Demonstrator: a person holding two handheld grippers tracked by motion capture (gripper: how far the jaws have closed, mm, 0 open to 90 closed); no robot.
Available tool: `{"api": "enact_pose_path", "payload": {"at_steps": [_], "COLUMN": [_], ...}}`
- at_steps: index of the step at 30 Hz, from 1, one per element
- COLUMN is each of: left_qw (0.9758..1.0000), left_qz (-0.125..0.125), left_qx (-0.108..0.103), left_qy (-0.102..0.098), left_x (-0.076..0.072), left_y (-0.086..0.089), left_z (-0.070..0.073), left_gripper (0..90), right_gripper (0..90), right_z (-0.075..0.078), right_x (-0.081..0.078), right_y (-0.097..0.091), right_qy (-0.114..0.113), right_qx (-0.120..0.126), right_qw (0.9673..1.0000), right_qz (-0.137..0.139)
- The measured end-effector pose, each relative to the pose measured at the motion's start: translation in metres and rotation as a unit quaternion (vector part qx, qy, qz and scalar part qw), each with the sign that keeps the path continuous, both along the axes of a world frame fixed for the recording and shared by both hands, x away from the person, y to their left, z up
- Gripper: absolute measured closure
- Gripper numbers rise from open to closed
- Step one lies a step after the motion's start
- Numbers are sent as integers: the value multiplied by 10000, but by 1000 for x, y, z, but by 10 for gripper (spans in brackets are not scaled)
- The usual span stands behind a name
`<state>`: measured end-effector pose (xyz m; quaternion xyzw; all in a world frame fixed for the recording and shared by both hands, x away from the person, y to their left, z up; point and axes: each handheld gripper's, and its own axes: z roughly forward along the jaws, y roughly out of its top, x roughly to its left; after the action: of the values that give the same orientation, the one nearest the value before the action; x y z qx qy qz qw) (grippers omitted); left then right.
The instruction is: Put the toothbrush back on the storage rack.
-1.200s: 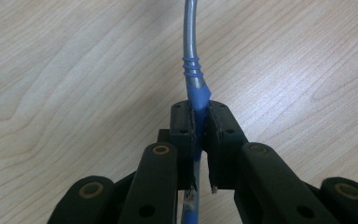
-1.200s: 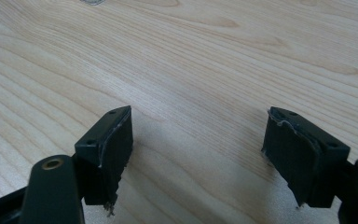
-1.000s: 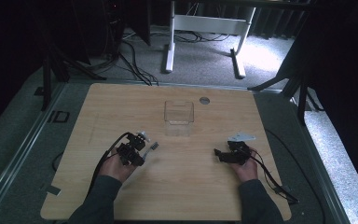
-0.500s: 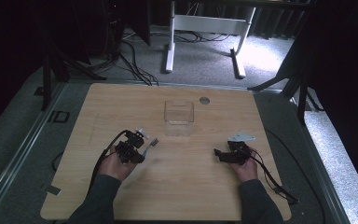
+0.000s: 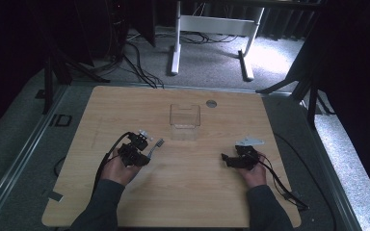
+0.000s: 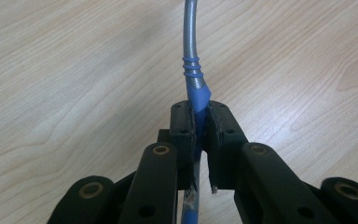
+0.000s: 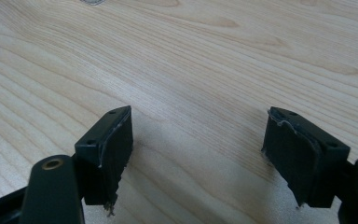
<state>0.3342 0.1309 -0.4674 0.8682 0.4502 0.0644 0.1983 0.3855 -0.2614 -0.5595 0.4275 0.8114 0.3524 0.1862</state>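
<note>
A toothbrush (image 6: 192,70) with a grey and blue handle is clamped between the jaws of my left gripper (image 6: 199,119). In the high view the left gripper (image 5: 143,147) sits left of the table's centre, and the toothbrush (image 5: 157,144) sticks out of it with its bristled head toward the upper right. My right gripper (image 5: 225,159) rests right of centre, pointing left. In its own view the right gripper (image 7: 198,135) has its jaws wide apart over bare wood with nothing between them.
A clear plastic box (image 5: 185,118) stands at the middle of the wooden table (image 5: 183,192), beyond both grippers. A round grey grommet (image 5: 211,103) sits near the far edge. Cables trail from each gripper toward the person's forearms.
The left gripper has shifted slightly with the toothbrush, whose head now points more clearly toward the box. The right gripper has stayed in place.
</note>
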Motion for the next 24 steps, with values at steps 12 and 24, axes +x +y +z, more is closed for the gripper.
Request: {"api": "enact_pose_path", "payload": {"at_steps": [12,24], "left_qw": [9996,9989], "left_qz": [152,245], "left_qx": [-138,-212], "left_qy": [-179,-339], "left_x": [0,0], "left_y": [3,4], "left_z": [3,5], "left_gripper": [819,819], "right_gripper": [236,236], "right_z": [0,0], "right_x": [0,0], "right_y": [0,0], "right_qy": [-3,-1], "right_qx": [0,3], "right_qw": [10000,10000], "right_qz": [4,5]}}
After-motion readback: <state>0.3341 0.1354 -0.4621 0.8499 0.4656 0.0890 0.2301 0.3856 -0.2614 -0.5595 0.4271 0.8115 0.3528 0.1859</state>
